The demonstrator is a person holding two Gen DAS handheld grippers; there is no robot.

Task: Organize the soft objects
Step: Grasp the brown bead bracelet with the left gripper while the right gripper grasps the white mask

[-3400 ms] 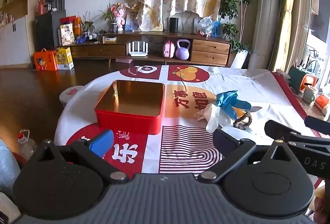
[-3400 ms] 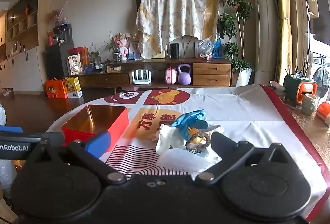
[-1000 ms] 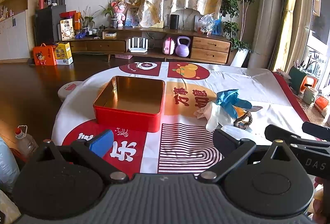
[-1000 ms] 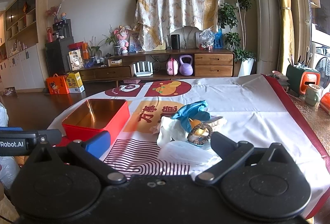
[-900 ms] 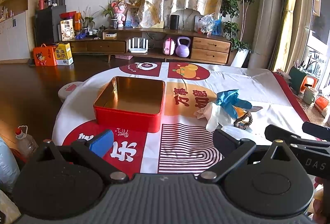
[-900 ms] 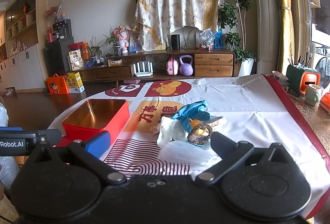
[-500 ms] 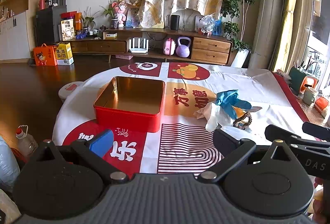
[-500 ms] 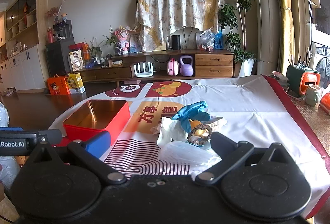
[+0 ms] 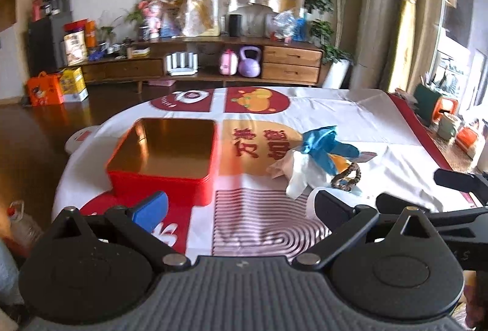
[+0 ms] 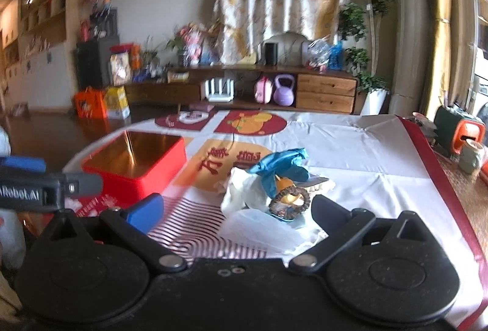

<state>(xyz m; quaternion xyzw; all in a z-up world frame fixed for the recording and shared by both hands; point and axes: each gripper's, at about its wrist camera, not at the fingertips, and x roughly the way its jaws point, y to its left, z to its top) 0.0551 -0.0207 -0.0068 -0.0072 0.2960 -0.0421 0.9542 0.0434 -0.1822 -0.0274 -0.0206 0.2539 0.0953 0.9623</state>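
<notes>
On the table, the tin sits left of the heaped soft things (apart); sideboard behind.

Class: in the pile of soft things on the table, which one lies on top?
The blue cloth. It sits highest in the pile, draped over the white cloth, with the braided ring lower at the front.

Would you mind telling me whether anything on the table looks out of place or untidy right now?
Yes: the soft items sit in a loose heap on the tablecloth, blue cloth over white cloth with a braided ring in front. The red tin beside them is empty. Both grippers' jaws are open.
</notes>
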